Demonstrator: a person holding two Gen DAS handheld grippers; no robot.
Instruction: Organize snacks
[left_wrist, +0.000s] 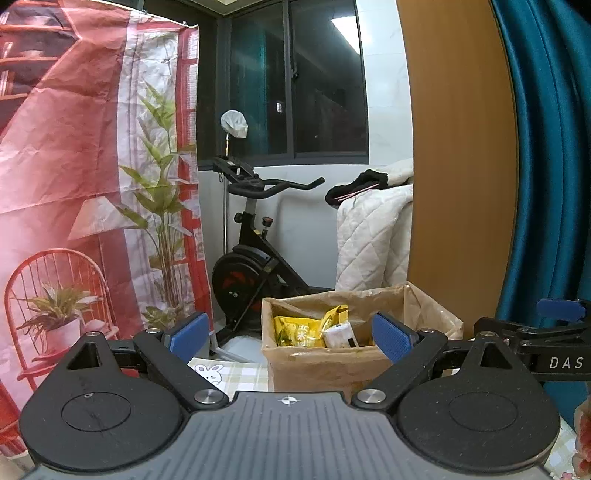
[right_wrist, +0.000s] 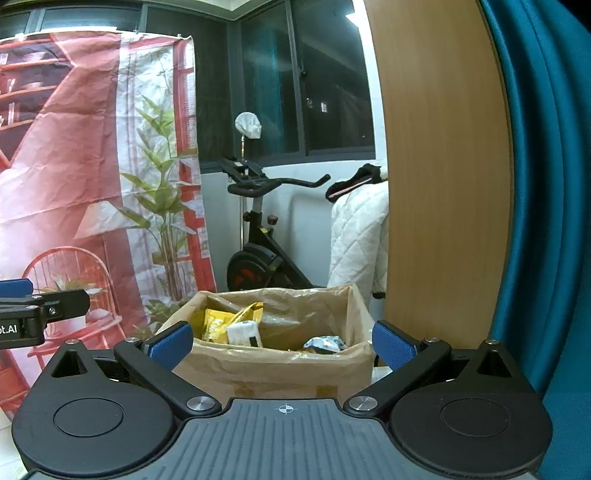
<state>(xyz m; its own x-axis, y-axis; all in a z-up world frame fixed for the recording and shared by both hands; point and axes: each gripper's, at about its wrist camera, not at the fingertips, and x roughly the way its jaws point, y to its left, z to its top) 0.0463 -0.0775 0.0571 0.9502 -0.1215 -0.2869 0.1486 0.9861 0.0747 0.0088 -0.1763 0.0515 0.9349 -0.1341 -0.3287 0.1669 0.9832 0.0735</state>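
Left wrist view: left gripper (left_wrist: 291, 338) spread wide, blue pads (left_wrist: 189, 334) empty, touching nothing, facing the cardboard box (left_wrist: 325, 369) on the checked tablecloth (left_wrist: 236, 373). Right wrist view: right gripper (right_wrist: 282, 343) likewise splayed and empty, box close ahead, yellow snack packets (right_wrist: 221, 323) and a white packet (right_wrist: 243, 332) inside.

Both wrist cams level, side by side, close behind cardboard box (left_wrist: 317, 365) (shared w/ bike (right_wrist: 258, 236))

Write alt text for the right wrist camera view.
Open, empty right tongs point at a brown cardboard box holding yellow snack packets, a white packet and a silvery wrapper. Behind stand an exercise bike and a red printed backdrop.
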